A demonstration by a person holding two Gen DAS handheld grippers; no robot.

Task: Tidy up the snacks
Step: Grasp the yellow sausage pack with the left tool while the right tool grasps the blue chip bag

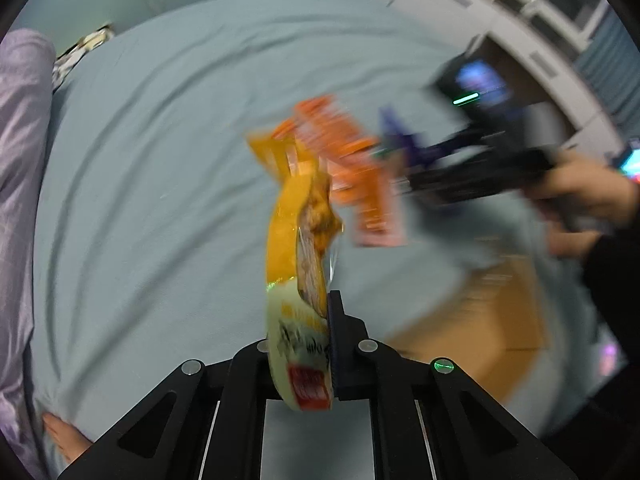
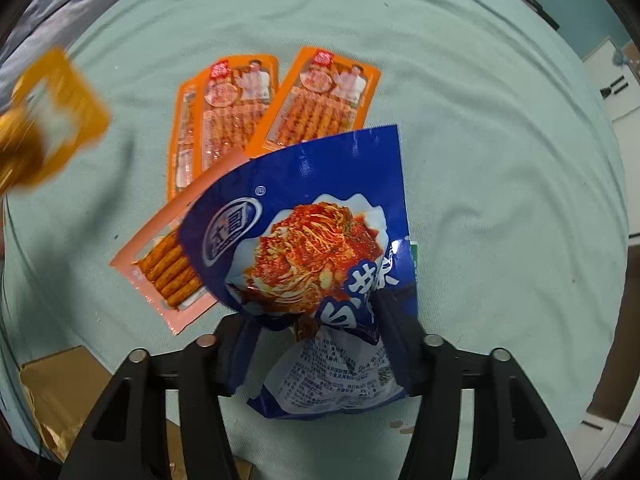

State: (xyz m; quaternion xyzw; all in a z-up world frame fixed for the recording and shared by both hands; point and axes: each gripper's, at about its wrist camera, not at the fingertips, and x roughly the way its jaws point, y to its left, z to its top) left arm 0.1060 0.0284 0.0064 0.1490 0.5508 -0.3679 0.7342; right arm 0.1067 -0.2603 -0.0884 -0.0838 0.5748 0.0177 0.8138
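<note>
My left gripper (image 1: pixel 316 320) is shut on a yellow snack packet (image 1: pixel 298 256) and holds it upright above the pale green bedsheet (image 1: pixel 160 160); the view is motion-blurred. The same packet shows blurred at the left of the right wrist view (image 2: pixel 52 120). My right gripper (image 2: pixel 320 320) is shut on a blue kimchi packet (image 2: pixel 312 240), crumpled between the fingers. Three orange stick-snack packets lie on the sheet beyond it: two side by side (image 2: pixel 224 112) (image 2: pixel 320 96) and one partly under the blue packet (image 2: pixel 168 268). They show blurred in the left wrist view (image 1: pixel 352 164).
An open cardboard box (image 1: pixel 480 320) sits at the bed's edge, also at the lower left of the right wrist view (image 2: pixel 52 392). A purple quilt (image 1: pixel 20 160) lies along the left. White cabinets (image 1: pixel 540 20) stand behind. A bare foot (image 1: pixel 64 436) rests on the sheet.
</note>
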